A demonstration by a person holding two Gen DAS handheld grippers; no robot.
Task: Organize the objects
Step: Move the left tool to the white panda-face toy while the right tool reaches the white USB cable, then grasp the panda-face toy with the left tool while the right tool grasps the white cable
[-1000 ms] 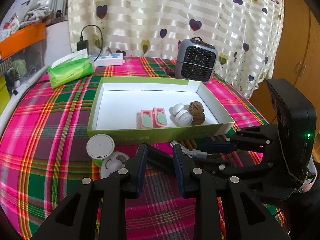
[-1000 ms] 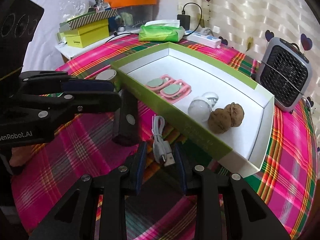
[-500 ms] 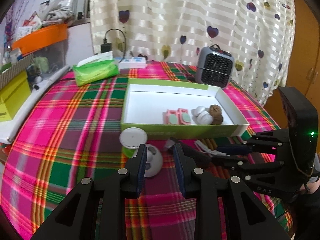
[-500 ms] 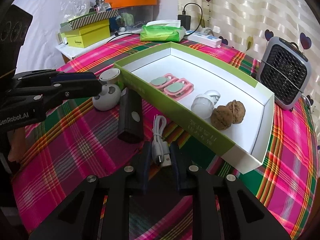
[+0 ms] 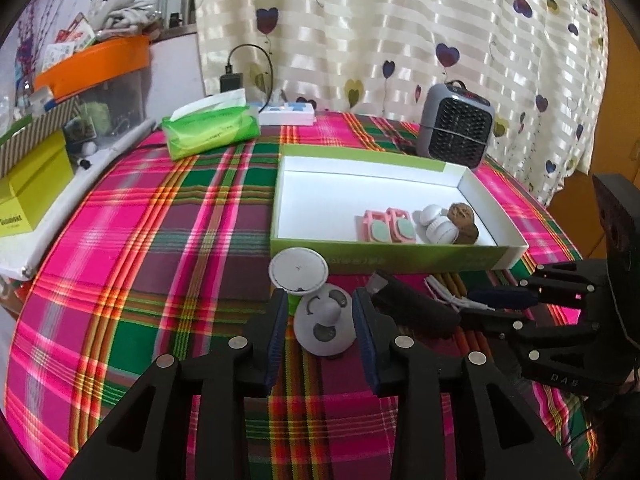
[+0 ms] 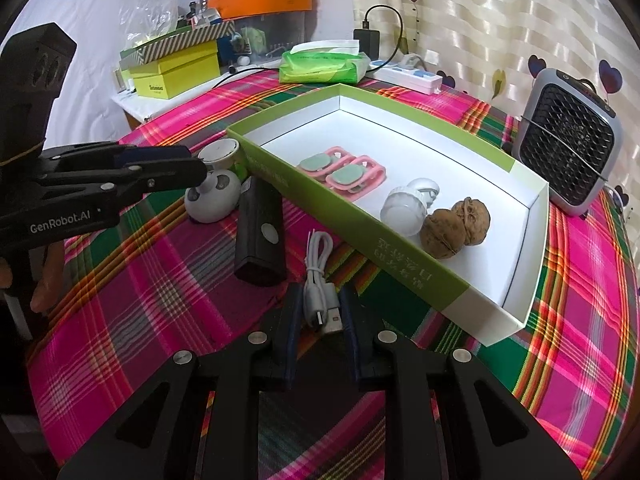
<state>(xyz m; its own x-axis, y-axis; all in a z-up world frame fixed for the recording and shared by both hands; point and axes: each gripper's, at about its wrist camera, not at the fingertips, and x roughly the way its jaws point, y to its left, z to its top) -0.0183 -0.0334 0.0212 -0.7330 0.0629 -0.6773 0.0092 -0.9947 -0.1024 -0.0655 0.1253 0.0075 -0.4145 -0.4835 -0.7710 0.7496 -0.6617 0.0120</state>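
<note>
A green-rimmed white box (image 5: 400, 256) (image 6: 360, 240) holds two pink clips (image 5: 386, 226), a white bulb-shaped item (image 5: 438, 226) and two walnuts (image 5: 462, 222). In front of it lie a white dome gadget (image 5: 326, 326) (image 6: 214, 196), a white cap (image 5: 298, 270), a black bar (image 6: 258, 232) and a white USB cable (image 6: 320, 284). My left gripper (image 5: 320, 332) is open with its fingers on either side of the dome gadget. My right gripper (image 6: 320, 316) has its fingers close around the cable's plug ends; I cannot tell whether they grip it.
A grey mini heater (image 5: 456, 124) stands behind the box. A green tissue pack (image 5: 210, 130) and a white power strip (image 5: 286, 114) lie at the back. Yellow boxes (image 5: 28, 188) and an orange-lidded bin (image 5: 92, 64) stand on the left. The plaid tablecloth (image 5: 160, 240) covers the table.
My left gripper pulled back and to the left, then came in around the dome gadget with its fingers wider apart. My right gripper closed in around the cable's plug ends.
</note>
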